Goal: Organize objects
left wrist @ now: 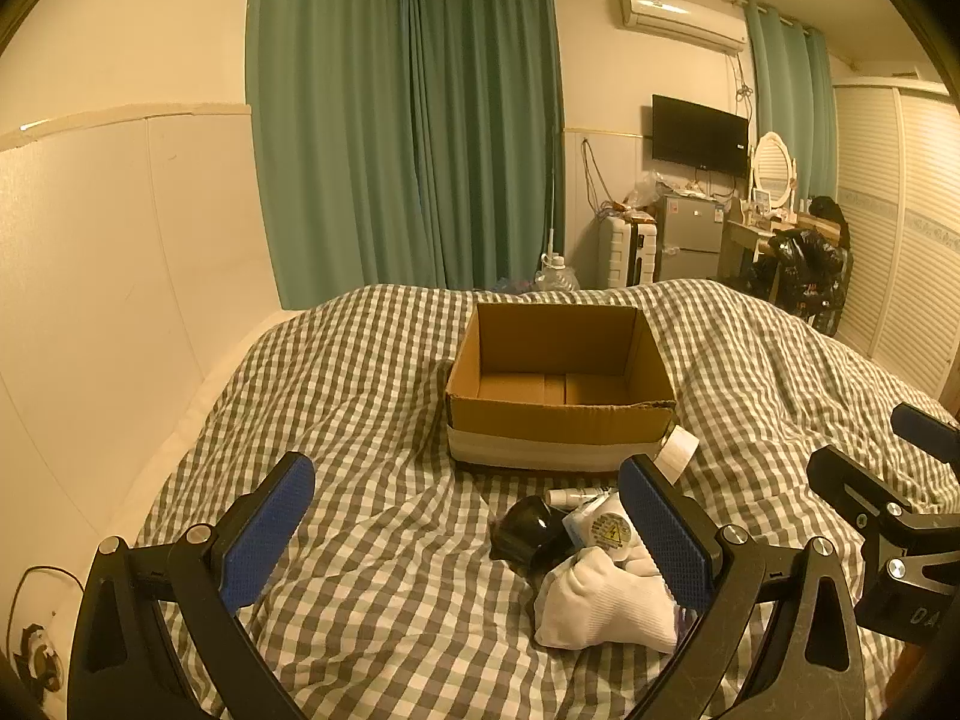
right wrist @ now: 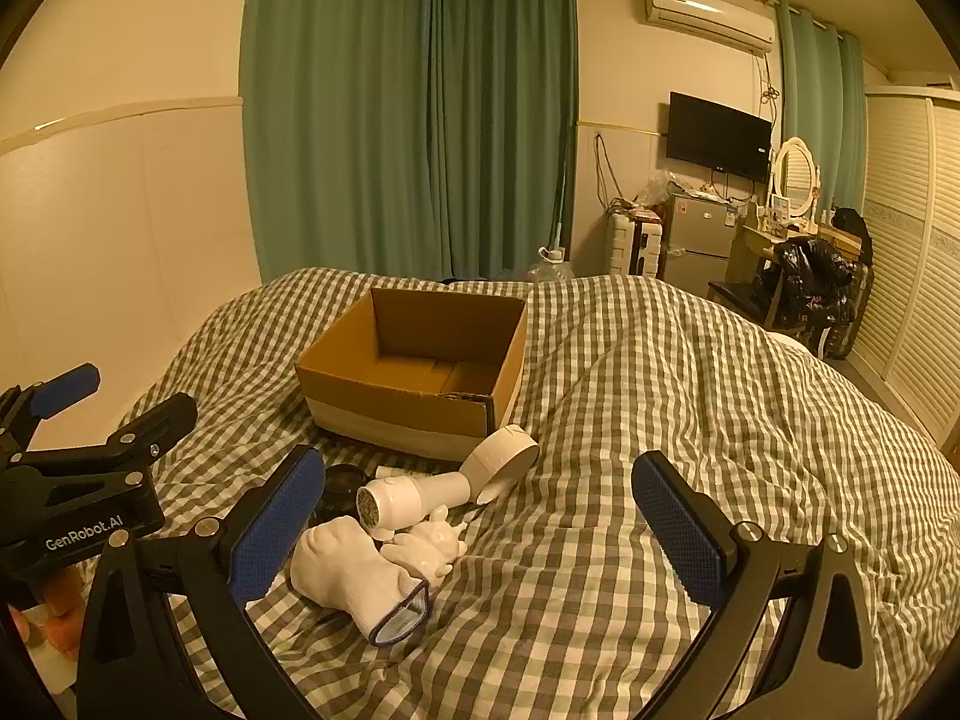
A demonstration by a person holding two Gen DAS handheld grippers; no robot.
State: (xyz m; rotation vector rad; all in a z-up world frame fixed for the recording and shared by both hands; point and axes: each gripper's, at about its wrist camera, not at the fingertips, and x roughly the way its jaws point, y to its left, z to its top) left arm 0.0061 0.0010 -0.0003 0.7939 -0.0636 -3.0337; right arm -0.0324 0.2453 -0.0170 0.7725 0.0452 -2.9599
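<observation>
Room: bedroom, green curtains [left wrist: 408,132] drawn, wall TV [right wrist: 719,133] and small fridge [right wrist: 699,234] seen at the far side.
Surface: bed [right wrist: 660,420] covered by a grey-white checked quilt, rumpled.
Box: open cardboard box [left wrist: 558,396] set on the quilt mid-bed, pale band along its base; nothing is seen inside.
Pile: small items heaped on the quilt just in front of the box, none in it.
Sock: white sock [right wrist: 354,576] laid nearest the cameras, cuff with dark trim turned toward the right wrist view.
Shaver-like device: white handheld unit [right wrist: 396,501] with a round mesh face, lying on its side between sock and box.
Tape roll: white roll [right wrist: 501,462] tilted against the box's near corner.
Black item: dark round object [left wrist: 528,531] beside the sock; type cannot be told.
Small figure: white figurine [right wrist: 429,546] touching the sock.
Left gripper [left wrist: 468,516]: fingers spread wide, nothing held, hovering over the quilt left of the pile.
Right gripper [right wrist: 480,516]: fingers spread wide, nothing held, pile close to its left finger.
</observation>
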